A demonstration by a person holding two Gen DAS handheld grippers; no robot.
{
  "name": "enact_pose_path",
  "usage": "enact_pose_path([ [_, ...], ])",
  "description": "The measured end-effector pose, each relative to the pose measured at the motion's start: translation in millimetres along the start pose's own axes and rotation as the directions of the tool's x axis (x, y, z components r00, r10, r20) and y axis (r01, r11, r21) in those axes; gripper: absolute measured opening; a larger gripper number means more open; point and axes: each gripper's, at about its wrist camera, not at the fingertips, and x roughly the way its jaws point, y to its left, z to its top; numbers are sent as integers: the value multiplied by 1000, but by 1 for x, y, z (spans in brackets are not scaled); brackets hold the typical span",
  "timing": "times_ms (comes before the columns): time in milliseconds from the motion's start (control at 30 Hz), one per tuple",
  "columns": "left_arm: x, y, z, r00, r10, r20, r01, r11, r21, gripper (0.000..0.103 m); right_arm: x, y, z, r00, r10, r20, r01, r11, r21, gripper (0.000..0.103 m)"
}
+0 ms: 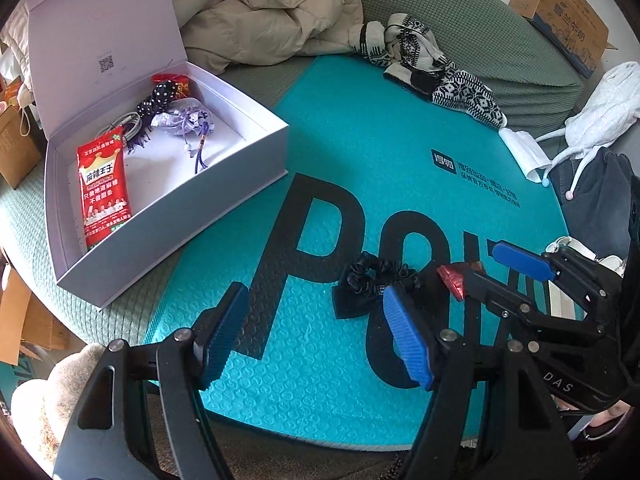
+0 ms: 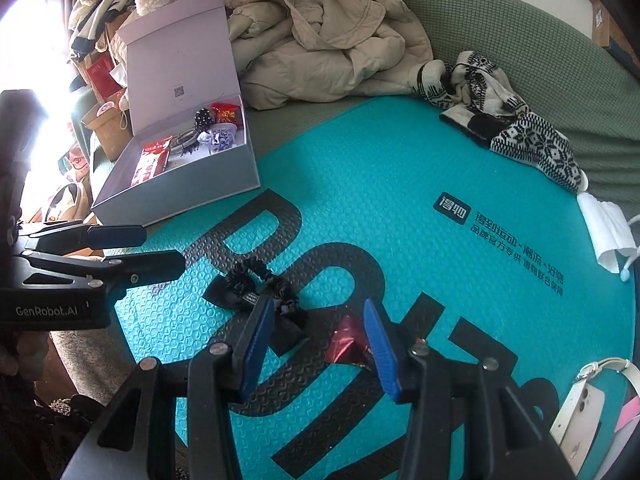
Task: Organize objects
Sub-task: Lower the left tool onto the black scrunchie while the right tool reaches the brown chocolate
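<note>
From the left wrist view, the left gripper point(image 1: 316, 336) hangs over the teal mat point(image 1: 340, 152) with its blue pads spread wide and nothing between them. A black scrunchie point(image 1: 370, 280) lies on the mat just beyond the right-hand pad. The right gripper point(image 1: 480, 276) enters from the right side, its fingers spread, with a red foil wrapper point(image 1: 454, 282) at the tip of its lower finger; whether it touches the foil cannot be told. A white box point(image 1: 256, 152) stands open at the mat's far left corner, holding a red snack packet point(image 1: 105, 188), a lilac pouch point(image 1: 180, 120) and a polka-dot hair tie point(image 1: 160, 96).

From the right wrist view, the right gripper point(image 2: 316, 344) is spread above the mat point(image 2: 400, 184). The red foil wrapper point(image 2: 347, 342) lies on the mat between the pads, close against the right one and not clamped. The black scrunchie point(image 2: 256, 284) sits just ahead of the left pad. The left gripper point(image 2: 160, 250) reaches in from the left edge, fingers parted. The white box point(image 2: 208, 184) stands open beyond it, beside a beige jacket point(image 2: 320, 40). A patterned knit point(image 2: 500, 116) lies on the mat's far edge.
</note>
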Motion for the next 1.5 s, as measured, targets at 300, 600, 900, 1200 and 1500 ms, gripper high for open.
enact_pose_path([
  [300, 30, -17, 7, 999, 8, -44, -6, 1000, 30, 69, 17, -29, -11, 999, -32, -24, 34, 994, 105, 48],
  [600, 63, -33, 9, 995, -40, -95, 44, 998, 43, 70, 32, -44, -22, 997, -67, -43, 73, 983, 169, 66],
  [900, 83, -46, 8, 989, -91, -117, 101, 991, 89, 75, 39, -36, -31, 996, -91, -1, 90, 985, 150, 78],
  [1200, 94, -61, 6, 996, -15, -91, 32, 983, 181, 86, 34, -31, -44, 983, -179, 47, 165, 965, 205, 78],
  [1500, 96, -63, 2, 998, 22, -58, -10, 981, 193, 83, 29, -37, -48, 978, -195, 68, 176, 960, 218, 54],
])
